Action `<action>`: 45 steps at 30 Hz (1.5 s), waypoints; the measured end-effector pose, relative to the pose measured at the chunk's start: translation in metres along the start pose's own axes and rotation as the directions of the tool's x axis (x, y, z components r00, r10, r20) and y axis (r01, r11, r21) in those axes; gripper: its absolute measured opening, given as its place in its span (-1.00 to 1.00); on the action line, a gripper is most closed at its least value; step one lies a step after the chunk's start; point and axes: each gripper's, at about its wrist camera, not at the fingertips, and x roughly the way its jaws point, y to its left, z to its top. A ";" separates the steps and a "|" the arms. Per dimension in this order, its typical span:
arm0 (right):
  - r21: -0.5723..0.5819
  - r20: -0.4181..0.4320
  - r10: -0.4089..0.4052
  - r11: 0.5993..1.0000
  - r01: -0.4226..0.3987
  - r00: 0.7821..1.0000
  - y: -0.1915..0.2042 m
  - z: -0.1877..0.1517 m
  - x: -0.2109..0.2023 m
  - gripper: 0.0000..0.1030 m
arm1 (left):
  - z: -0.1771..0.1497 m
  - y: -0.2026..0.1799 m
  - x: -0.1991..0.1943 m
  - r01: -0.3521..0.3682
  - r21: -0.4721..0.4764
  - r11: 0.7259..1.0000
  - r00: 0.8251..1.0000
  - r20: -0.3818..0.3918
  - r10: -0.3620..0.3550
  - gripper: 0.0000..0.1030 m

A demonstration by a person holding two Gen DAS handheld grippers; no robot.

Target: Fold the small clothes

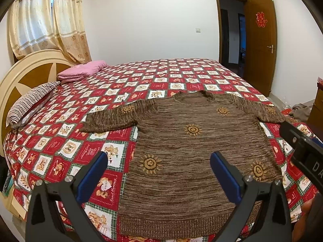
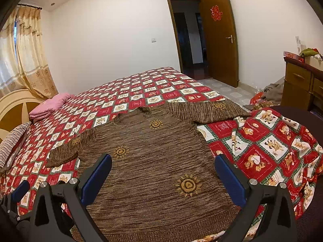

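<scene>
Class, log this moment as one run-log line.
stage: pre-fold | sweater: flat on bed, sleeves spread | left gripper: open, empty | right gripper: open, empty

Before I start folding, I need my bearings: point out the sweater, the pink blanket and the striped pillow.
sweater (image 1: pixel 193 153), left wrist view, chest.
pink blanket (image 1: pixel 80 71), left wrist view, top fold.
striped pillow (image 1: pixel 30 102), left wrist view, upper face.

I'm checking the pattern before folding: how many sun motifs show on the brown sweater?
6 on the sweater: one per sleeve, one upper chest, one mid chest, two nearer the hem, left and right. Any on the underside are hidden.
</scene>
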 end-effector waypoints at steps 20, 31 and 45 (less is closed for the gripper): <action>-0.007 -0.009 0.003 1.000 -0.003 1.000 0.001 -0.001 0.006 0.98 | -0.001 -0.002 0.007 0.005 0.002 1.000 1.000 -0.022 -0.005 1.00; -0.034 -0.057 -0.029 0.999 0.027 0.998 -0.003 -0.009 0.033 0.98 | -0.005 -0.004 0.043 0.008 0.004 1.000 0.995 -0.097 -0.007 1.00; -0.055 -0.143 -0.060 0.997 0.053 0.988 -0.003 -0.002 0.103 0.98 | 0.010 -0.017 0.107 0.020 0.002 1.000 0.985 -0.171 -0.019 1.00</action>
